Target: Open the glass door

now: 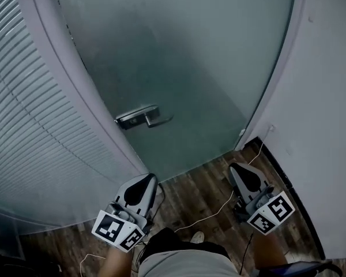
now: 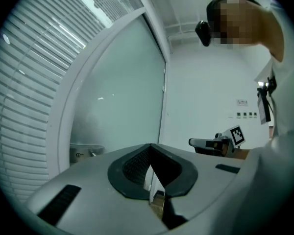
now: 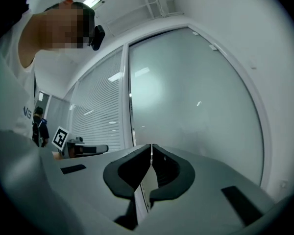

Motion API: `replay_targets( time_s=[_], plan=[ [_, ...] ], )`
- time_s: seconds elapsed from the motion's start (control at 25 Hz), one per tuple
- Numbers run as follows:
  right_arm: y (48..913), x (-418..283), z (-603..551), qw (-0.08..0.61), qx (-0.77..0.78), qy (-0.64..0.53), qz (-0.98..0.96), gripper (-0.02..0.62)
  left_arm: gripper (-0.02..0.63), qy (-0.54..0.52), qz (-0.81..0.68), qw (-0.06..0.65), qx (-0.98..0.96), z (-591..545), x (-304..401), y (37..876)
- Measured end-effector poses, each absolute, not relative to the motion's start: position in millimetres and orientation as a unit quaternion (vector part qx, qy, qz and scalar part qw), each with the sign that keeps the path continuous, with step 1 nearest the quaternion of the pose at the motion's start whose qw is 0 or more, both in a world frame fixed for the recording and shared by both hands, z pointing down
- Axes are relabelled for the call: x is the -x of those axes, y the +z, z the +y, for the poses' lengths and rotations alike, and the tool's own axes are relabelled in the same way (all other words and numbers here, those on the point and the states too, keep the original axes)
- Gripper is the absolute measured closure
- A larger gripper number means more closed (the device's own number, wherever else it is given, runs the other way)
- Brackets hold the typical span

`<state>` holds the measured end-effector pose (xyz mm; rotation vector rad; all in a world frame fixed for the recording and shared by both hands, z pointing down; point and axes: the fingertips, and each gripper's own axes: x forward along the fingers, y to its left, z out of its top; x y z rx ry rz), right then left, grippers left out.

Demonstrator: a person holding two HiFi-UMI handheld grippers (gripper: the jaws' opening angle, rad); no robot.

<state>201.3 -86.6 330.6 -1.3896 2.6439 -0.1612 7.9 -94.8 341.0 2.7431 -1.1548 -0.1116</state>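
left jaws: clenched on nothing. Tips of our left gripper [image 2: 150, 148] meet and point at the door.
right jaws: same on our right gripper [image 3: 151, 147], pressed together and empty.
target: frosted glass door [image 1: 179, 56] sits shut in its frame ahead of both grippers. Its lever handle [image 1: 144, 118] is at the left edge, nearer the left gripper and well apart from both.
risk 1: with jaws clenched we can only push the lever down. On smooth metal the tips may slide off and knock the glass.
risk 2: we can't tell which way the door swings, and forcing it the wrong way loads the latch.
risk 3: white cable [image 1: 219, 208] lies on the wood floor [image 1: 190, 192] by our feet and could snag as we step in.
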Motion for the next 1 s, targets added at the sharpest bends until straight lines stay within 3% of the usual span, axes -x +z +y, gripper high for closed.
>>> replay_targets(
  time_s=[1.0],
  plan=[
    [359.2,-108.6,-264.1,0.020,0.365,-0.062,0.929,0.594,0.607,-0.036,-0.432,0.080,-0.897,-224.4,43.4,363.9]
  ],
)
